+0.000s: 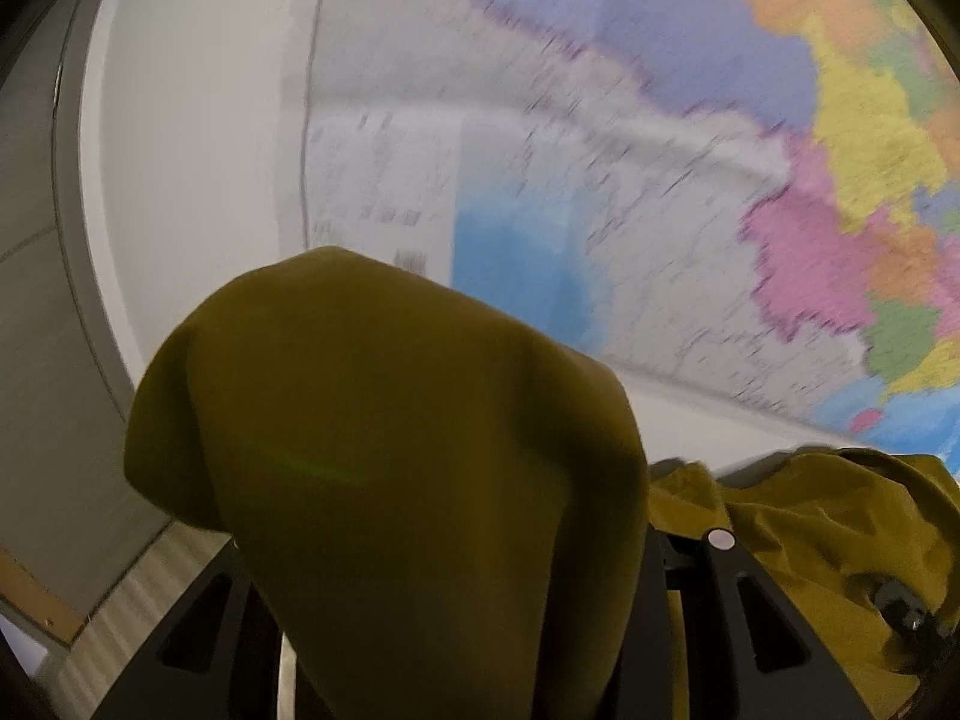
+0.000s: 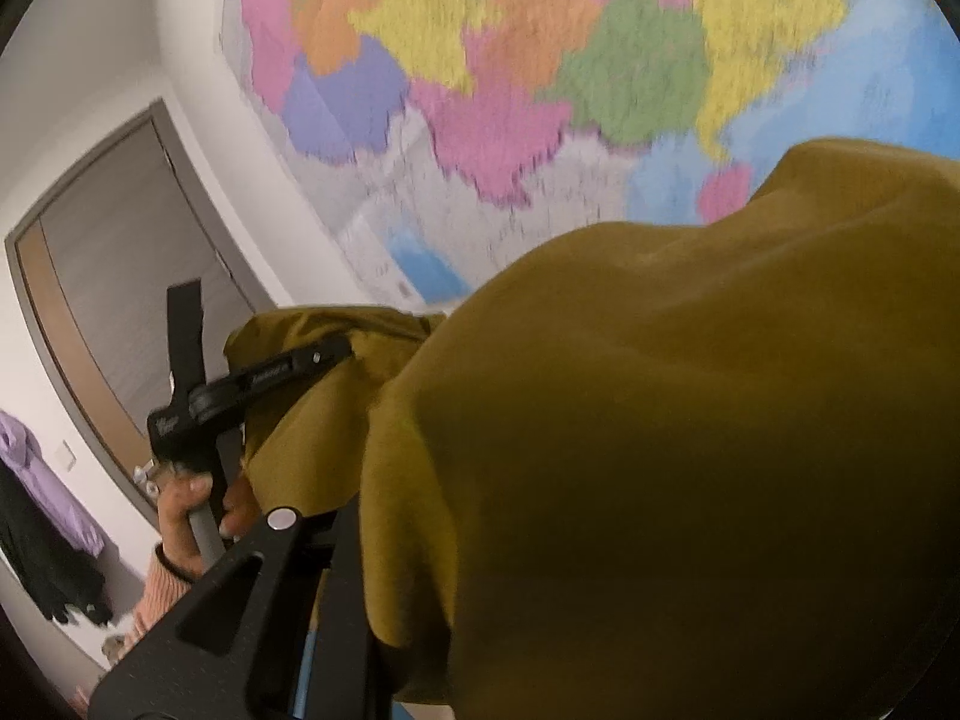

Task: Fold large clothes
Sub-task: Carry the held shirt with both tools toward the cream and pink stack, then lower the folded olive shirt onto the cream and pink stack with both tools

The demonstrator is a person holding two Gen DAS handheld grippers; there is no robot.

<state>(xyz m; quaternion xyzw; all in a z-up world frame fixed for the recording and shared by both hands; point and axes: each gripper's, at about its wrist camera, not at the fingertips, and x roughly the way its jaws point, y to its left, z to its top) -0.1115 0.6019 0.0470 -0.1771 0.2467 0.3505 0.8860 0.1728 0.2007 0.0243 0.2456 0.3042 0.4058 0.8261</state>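
A mustard-yellow garment [image 1: 420, 480], smooth and matte, is held up in front of a wall map [image 1: 660, 180] printed in pastel patches. It bulges in a rounded hump over the left gripper [image 1: 456, 630] and drapes thickly over the right gripper [image 2: 420, 570], hiding both sets of black fingers, so whether either clamps the cloth cannot be told. A hand [image 2: 192, 516] grasps the left gripper's grey handle.

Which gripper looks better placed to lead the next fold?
Neither clearly. The left gripper and right gripper each hold bunched mustard garment, which drapes over both cameras. No folding surface is visible.
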